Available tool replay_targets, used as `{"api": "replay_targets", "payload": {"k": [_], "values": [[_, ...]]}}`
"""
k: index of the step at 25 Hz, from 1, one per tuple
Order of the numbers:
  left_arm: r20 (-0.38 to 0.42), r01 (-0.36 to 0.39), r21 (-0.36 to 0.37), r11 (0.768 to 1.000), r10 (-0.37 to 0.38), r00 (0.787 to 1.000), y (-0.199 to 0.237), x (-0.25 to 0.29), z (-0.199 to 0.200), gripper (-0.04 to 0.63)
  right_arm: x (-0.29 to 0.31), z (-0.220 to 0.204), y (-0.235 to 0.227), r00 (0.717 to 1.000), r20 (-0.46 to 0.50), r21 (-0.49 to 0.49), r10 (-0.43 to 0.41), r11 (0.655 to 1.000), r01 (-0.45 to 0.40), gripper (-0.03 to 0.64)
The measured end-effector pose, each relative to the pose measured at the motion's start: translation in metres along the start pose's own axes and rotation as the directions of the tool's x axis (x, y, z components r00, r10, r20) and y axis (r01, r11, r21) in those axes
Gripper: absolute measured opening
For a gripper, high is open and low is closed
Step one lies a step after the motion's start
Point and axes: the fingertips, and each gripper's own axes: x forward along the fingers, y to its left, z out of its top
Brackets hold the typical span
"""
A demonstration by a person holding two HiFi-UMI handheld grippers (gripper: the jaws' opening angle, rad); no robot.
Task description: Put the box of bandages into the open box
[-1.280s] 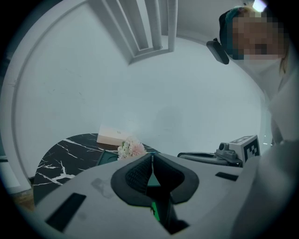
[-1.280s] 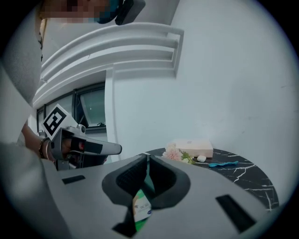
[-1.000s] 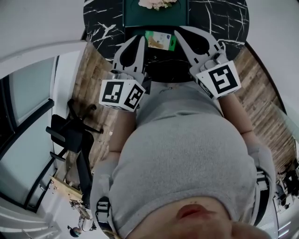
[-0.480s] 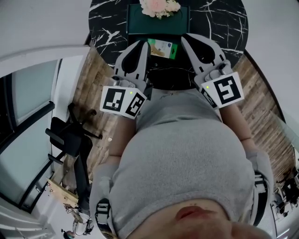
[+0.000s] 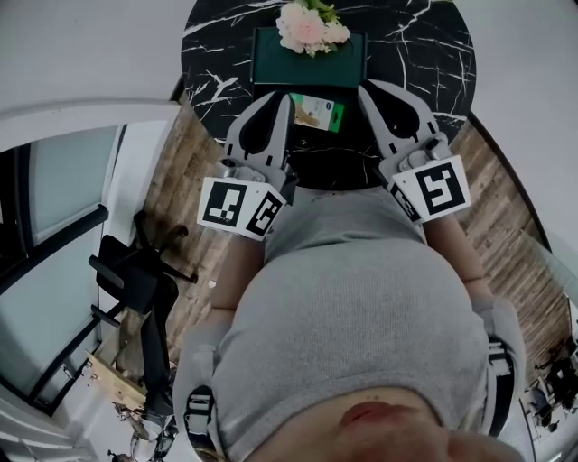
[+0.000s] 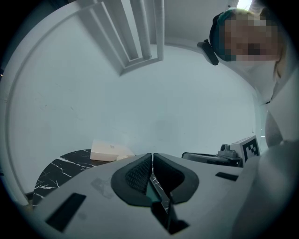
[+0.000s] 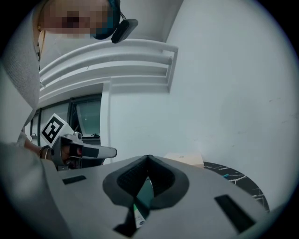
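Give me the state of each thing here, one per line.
left gripper: shut
right gripper: shut
bandage box: closed, between the grippers, outside the green box
green box: open, flowers at its far edge

Left tool (image 6: 152, 161) jaws pressed together, black marble worktop (image 6: 58, 172) at lower left with pale box (image 6: 108, 151) on it, right tool (image 6: 196, 156) close at right, white wall (image 6: 154, 102) behind.
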Motion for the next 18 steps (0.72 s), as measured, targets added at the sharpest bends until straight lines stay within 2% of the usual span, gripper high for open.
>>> {"api": "replay_targets", "payload": {"k": [18], "values": [[0.006, -0.048, 0.014, 0.999, 0.048, 0.999, 0.0037, -0.0038, 0.0001, 0.018, -0.0033, 0.0030, -0.0102, 1.000, 0.010, -0.002, -0.020, 1.000, 0.020, 0.063]]}}
